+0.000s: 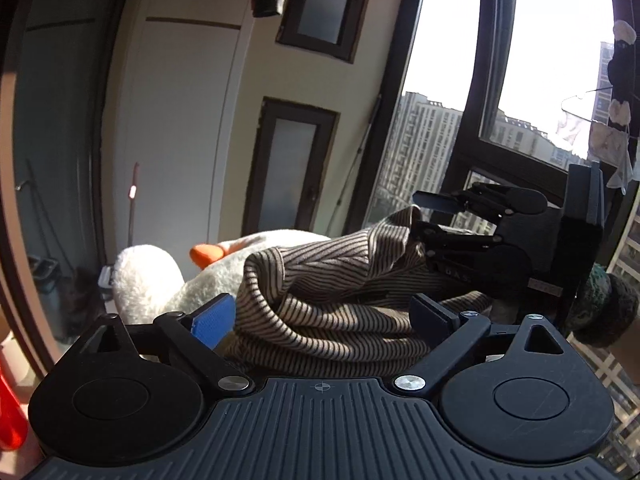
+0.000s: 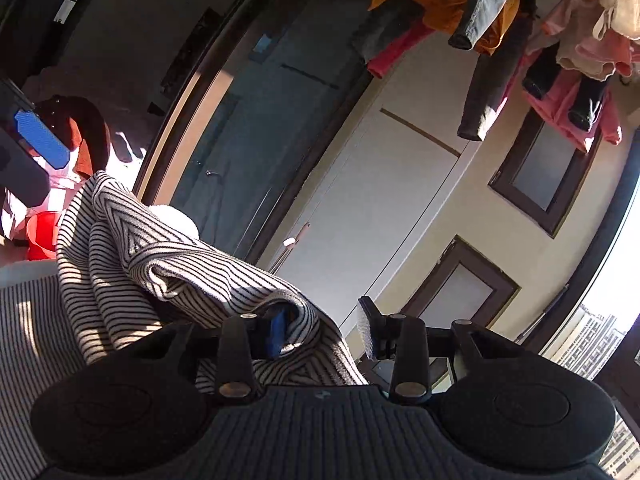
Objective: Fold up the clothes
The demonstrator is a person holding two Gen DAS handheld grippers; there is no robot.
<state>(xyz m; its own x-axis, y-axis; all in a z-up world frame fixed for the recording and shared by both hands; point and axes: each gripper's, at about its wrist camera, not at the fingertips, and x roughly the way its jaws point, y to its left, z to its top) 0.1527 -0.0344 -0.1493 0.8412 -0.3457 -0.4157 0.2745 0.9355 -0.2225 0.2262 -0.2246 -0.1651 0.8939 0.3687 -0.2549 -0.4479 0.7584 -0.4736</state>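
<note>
So the striped top (image 1: 332, 304) is bunched up in a loose roll between the two tools, sitting right in front of both — not laid flat anywhere yet. Its long axis runs roughly from the left tool (image 1: 324, 316) across to the right tool (image 1: 420, 216), so each one is basically at an end of it.

Left tool is wide open, cloth heaped in the gap but neither pad pressing on it. Right tool (image 2: 324, 332) is open too — its left pad is tucked inside a fold, the other pad hangs in free air, so nothing's pinched there.

Left looks nearer the bulk of the fabric, I'd guess. Behind it there's a white plush duck (image 1: 168, 280) and laundry overhead (image 2: 500, 20).
</note>
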